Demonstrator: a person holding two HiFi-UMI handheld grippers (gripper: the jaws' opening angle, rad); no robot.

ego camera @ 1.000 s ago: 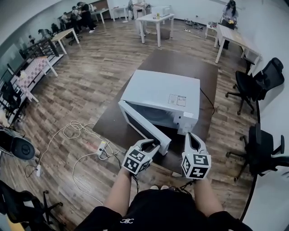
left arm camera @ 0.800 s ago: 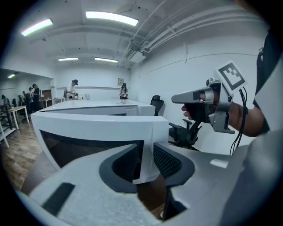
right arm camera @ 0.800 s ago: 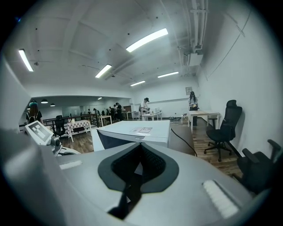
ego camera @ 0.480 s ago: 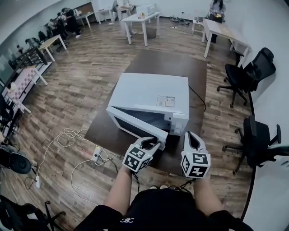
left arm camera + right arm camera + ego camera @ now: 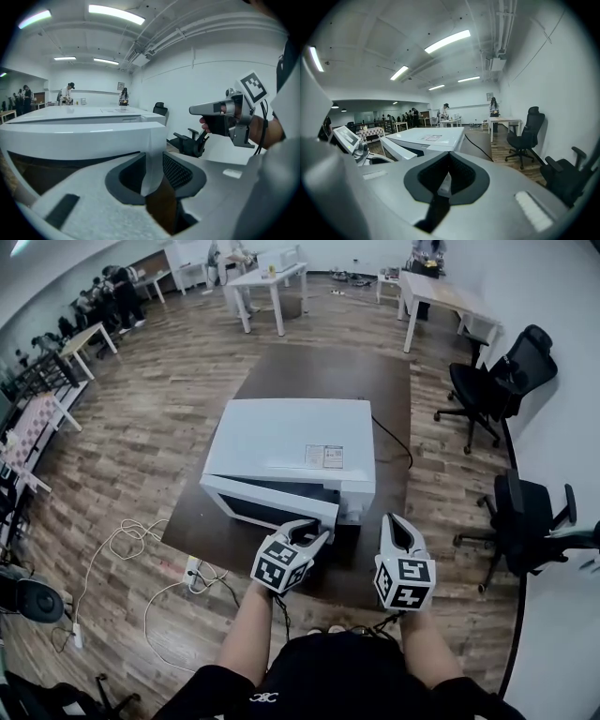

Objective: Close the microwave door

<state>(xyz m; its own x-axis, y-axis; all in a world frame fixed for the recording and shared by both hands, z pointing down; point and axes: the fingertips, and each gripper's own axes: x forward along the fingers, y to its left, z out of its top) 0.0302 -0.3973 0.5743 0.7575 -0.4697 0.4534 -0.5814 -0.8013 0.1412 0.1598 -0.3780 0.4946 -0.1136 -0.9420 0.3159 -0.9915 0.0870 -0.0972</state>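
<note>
White sheet metal fills the middle of the scene: the microwave (image 5: 286, 442) sits squarely on a dark brown desk (image 5: 319, 371), its front turned toward the person at 6 o'clock. The microwave door (image 5: 267, 502) is hinged on the 9 o'clock side and stands ajar by a narrow wedge, with its free end swung out toward 5 o'clock. Through that wedge the cavity (image 5: 314, 491) shows only as a dark strip, and I cannot tell whether anything is inside it. A paper label (image 5: 324, 457) lies on the top panel near the front edge. A black cord (image 5: 394, 440) trails from the back across the desk toward 2 o'clock.

The left gripper (image 5: 309, 532) is at the door's free end, and its jaws are grasping that white edge. In the left gripper view the edge runs down between the two dark pads and touches both. The right gripper (image 5: 397, 521) hangs just beside the microwave's front corner at 4 o'clock, apart from it, its jaws clenched together on nothing.

On the wooden floor (image 5: 141, 456) at 8 o'clock, a power strip (image 5: 192, 568) lies with white cables (image 5: 131, 524) looped near it. Two black office chairs (image 5: 487, 381) stand off the desk, one at 2 o'clock and the other at 4 o'clock.
</note>
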